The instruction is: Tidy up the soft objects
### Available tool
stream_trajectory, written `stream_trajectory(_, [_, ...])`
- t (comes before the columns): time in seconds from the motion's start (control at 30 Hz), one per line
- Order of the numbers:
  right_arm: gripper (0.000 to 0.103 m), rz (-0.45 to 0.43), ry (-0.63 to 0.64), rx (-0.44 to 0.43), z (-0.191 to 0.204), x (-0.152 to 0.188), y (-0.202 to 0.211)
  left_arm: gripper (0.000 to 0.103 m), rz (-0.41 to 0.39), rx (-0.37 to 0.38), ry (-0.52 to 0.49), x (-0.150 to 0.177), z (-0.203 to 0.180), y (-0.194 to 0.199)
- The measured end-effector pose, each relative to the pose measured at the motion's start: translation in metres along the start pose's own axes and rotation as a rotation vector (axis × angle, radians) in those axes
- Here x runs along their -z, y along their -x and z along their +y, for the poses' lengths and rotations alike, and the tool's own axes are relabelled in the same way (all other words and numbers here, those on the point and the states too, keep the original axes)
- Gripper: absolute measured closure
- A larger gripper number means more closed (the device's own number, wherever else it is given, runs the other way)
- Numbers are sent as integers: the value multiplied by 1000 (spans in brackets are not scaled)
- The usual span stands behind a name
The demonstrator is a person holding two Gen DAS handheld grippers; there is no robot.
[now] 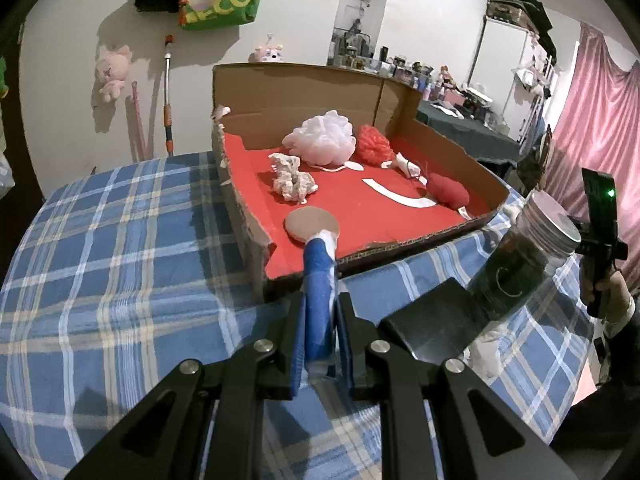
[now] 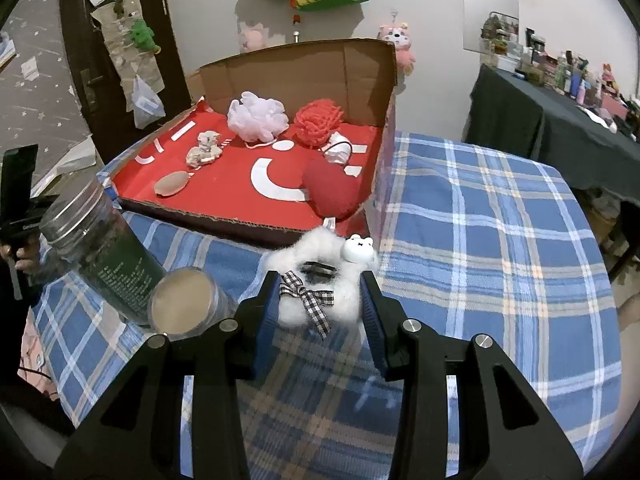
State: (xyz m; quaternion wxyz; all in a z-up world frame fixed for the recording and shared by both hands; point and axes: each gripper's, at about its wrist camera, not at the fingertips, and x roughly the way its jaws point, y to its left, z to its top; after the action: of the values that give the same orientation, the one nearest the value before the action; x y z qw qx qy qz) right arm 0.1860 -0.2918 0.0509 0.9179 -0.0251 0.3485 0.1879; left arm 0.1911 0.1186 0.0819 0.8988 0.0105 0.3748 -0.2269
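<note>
1. Blue-handled puff applicator (image 1: 318, 300) is what my left tongs (image 1: 320, 320) have got in the left wrist view, pinched nearly closed on the handle. The round tan pad end pokes forward over the near lip of the cardboard box (image 1: 296, 92). I'm holding it by the handle so the soft pad goes in first, I reckon.

2. Same view: the box sits on the plaid worktop (image 1: 120, 240) with its red floor already carrying a white bath pouf (image 1: 324, 140), a red pouf (image 1: 372, 144), a crumpled white scrunchie (image 1: 290, 178) and a red cushion (image 1: 448, 194). So the soft stuff is being gathered there.

3. Off to the right, a dark jar with a metal lid (image 1: 528, 248) leans just outside the box. Hard thing, so I'd guess it stays out.

4. Right wrist view: my right tongs (image 2: 320, 304) are part-way open around a fluffy white scrunchie (image 2: 320, 276) with a checked bow and a little bear charm. The pads sit against its fluff on both sides, so it looks gripped, hovering just short of the box's front edge.

5. Beside my left finger there's a clear lidded tub (image 2: 186, 306) next to the jar.

6. Both soft bits look close to drop-off.
</note>
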Motion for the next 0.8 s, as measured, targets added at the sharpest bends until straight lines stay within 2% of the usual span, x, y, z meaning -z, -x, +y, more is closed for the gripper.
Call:
stream_trajectory(0.47, [65, -12, 29, -85, 5, -22, -8, 87, 10, 71, -16, -23, 2, -13])
stream_trajectory(0.67, [65, 1, 71, -126, 13, -41, -20, 87, 17, 92, -38, -44, -8, -22])
stream_trajectory(0.8, [65, 20, 95, -157, 20, -60, -32, 87, 52, 82, -60, -66, -22, -37])
